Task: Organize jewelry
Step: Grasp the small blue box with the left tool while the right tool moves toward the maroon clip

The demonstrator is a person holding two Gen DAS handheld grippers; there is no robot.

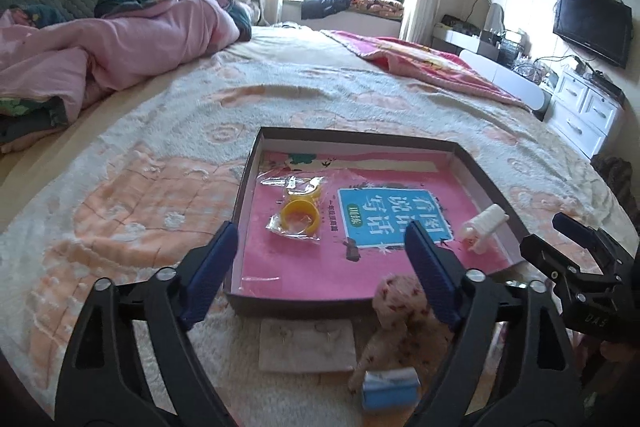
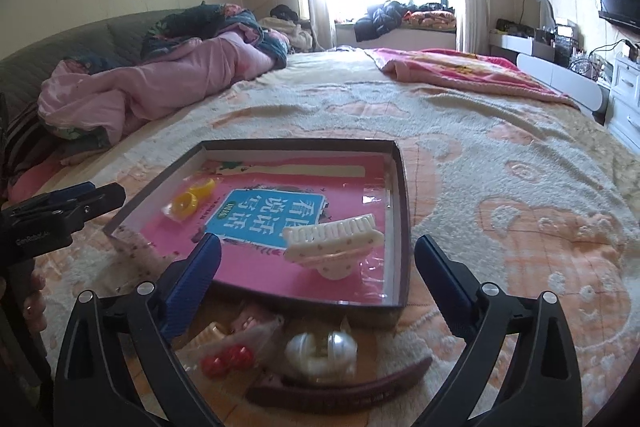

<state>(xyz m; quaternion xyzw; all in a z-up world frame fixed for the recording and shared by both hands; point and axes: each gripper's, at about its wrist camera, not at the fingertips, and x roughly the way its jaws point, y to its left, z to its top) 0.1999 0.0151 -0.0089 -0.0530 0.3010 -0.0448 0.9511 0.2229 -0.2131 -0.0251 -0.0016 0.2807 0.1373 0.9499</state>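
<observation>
Lying in the box (image 2: 402,195) on the bed (image 2: 500,155) are two items already sorted: a bagged yellow ring (image 1: 300,215) near the left wall and a white hair claw (image 2: 334,241) toward the right wall, both resting on a pink book cover (image 1: 280,259) that lines the bottom. Outside the near wall wait the rest: a beige card (image 1: 307,346), a floral scrunchie (image 1: 396,297) and a blue-and-white roll (image 1: 390,387) in the left view; a pearl clip (image 2: 322,353), red beads in a bag (image 2: 228,361), a beige claw (image 2: 210,335) and a dark maroon band (image 2: 340,387) in the right view.

Both tongs are released, with nothing between the pads: the left gripper (image 1: 318,259) hangs over the box's near left corner, the right gripper (image 2: 318,275) over its near edge by the white claw.

Risks, as I judge them: the soft, fuzzy blanket may let small pieces sink or snag, the slick bags could slip from the pads, and a low reach might catch the box wall and tip it.
</observation>
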